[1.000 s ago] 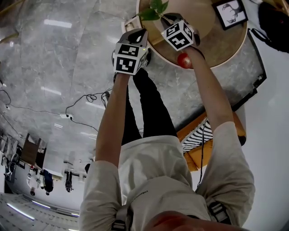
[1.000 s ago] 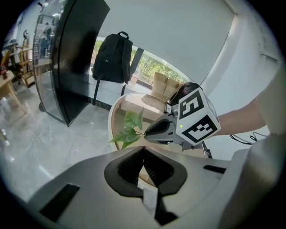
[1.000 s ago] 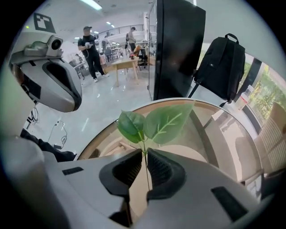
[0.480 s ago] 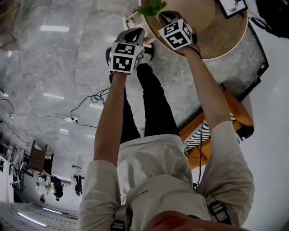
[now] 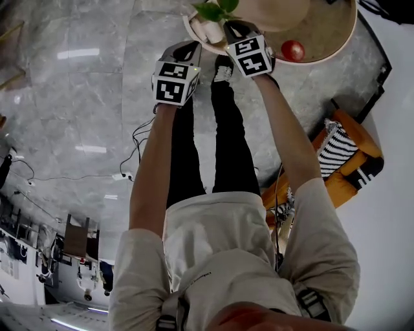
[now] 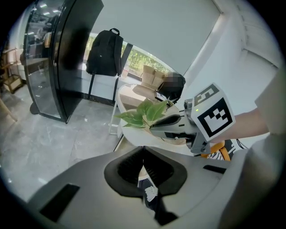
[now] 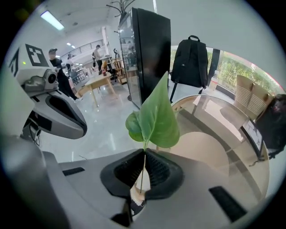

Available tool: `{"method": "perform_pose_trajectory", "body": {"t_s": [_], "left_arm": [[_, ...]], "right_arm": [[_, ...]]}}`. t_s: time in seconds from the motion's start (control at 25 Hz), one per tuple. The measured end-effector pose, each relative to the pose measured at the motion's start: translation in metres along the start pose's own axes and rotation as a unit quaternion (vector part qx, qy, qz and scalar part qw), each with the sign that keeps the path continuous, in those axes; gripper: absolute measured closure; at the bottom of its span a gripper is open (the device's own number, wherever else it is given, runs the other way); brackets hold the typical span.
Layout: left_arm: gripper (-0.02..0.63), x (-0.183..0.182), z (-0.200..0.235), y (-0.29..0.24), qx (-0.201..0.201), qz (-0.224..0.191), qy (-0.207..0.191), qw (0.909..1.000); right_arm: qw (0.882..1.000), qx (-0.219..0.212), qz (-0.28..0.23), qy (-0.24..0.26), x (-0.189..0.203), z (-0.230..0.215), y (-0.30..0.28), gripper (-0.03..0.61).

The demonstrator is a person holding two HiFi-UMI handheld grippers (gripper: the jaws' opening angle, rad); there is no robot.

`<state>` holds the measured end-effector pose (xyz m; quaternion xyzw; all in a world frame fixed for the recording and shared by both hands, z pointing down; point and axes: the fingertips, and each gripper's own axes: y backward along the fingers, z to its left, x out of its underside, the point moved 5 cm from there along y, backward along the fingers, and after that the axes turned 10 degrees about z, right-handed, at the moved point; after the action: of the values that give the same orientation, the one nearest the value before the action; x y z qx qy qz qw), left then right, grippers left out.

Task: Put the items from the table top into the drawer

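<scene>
My right gripper (image 5: 231,27) is shut on the thin stem of a green leafy sprig (image 7: 154,117). The leaves (image 5: 213,9) stick up past its jaws at the near rim of the round wooden table (image 5: 326,46). In the left gripper view the sprig (image 6: 142,114) juts from the right gripper (image 6: 157,121). My left gripper (image 6: 143,151) is shut with nothing between its jaws, and hangs over the floor just left of the right one. A pale box-like thing (image 5: 206,30), perhaps the drawer, lies under the leaves. A red round fruit (image 5: 293,50) rests on the table.
A black backpack (image 7: 191,58) stands behind the table, beside a tall dark glass cabinet (image 7: 154,49). An orange seat with a striped cushion (image 5: 343,152) stands right of the person's legs. Cables (image 5: 139,139) trail over the grey marble floor.
Both grippers have shifted left along the table's rim, the right one carrying the sprig. The red fruit now lies to the right of the right gripper, and the framed picture has left the view.
</scene>
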<state>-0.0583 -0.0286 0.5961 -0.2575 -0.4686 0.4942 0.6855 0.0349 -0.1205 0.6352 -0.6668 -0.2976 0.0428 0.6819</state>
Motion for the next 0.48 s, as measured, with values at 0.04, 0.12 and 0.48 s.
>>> {"method": "perform_pose_trajectory", "body": {"t_s": [0.04, 0.12, 0.48], "left_arm": [[0.592, 0.007, 0.004, 0.002, 0.002, 0.003, -0.002, 1.0], [0.592, 0.021, 0.013, 0.004, 0.005, 0.009, -0.004, 0.9999], [0.592, 0.09, 0.057, -0.03, 0.012, 0.043, -0.008, 0.999]], "right_arm": [[1.0, 0.0, -0.003, -0.003, 0.001, 0.011, 0.001, 0.537], [1.0, -0.002, -0.007, -0.005, 0.001, 0.034, -0.001, 0.537], [0.995, -0.059, 0.006, -0.082, 0.059, 0.109, -0.079, 0.537]]}}
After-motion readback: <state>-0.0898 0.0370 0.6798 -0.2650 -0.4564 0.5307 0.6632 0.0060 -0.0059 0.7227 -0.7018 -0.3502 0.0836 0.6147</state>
